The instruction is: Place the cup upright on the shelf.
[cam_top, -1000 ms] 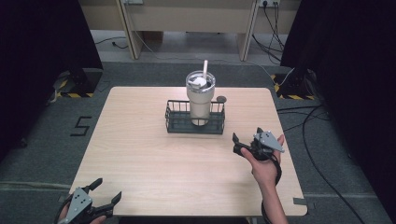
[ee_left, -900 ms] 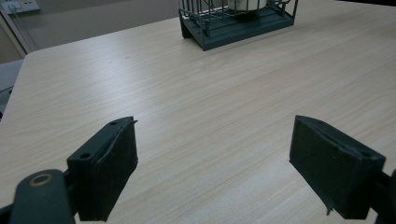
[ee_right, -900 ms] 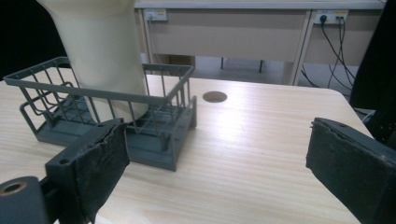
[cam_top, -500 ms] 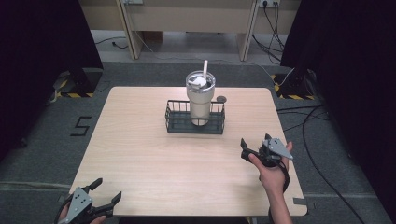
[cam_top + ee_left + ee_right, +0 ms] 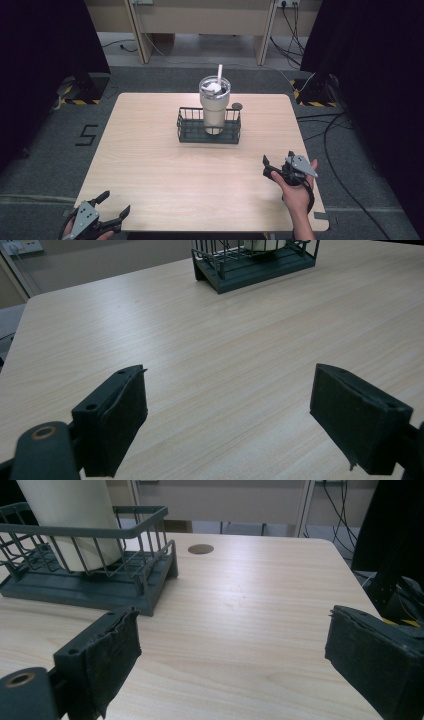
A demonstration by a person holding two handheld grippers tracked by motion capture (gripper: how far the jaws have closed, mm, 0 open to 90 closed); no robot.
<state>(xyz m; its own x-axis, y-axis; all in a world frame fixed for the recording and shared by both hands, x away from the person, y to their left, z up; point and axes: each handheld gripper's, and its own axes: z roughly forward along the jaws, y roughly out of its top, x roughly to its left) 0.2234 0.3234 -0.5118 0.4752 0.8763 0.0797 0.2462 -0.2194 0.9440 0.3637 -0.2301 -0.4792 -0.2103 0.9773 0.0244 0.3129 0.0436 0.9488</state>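
The tumbler (image 5: 215, 106), fitted with a lid and straw, is seated upright inside the wire basket (image 5: 186, 131) at the far centre of the worktop (image 5: 150, 165), and nothing is held by either tool. The right claw (image 5: 276, 167) is positioned over the near right part of the worktop with its jaws apart, well apart from the basket; the left claw (image 5: 107, 210) is held at the near left corner, likewise spread and empty. The tumbler is judged to be already placed, with no further handling visibly in hand.
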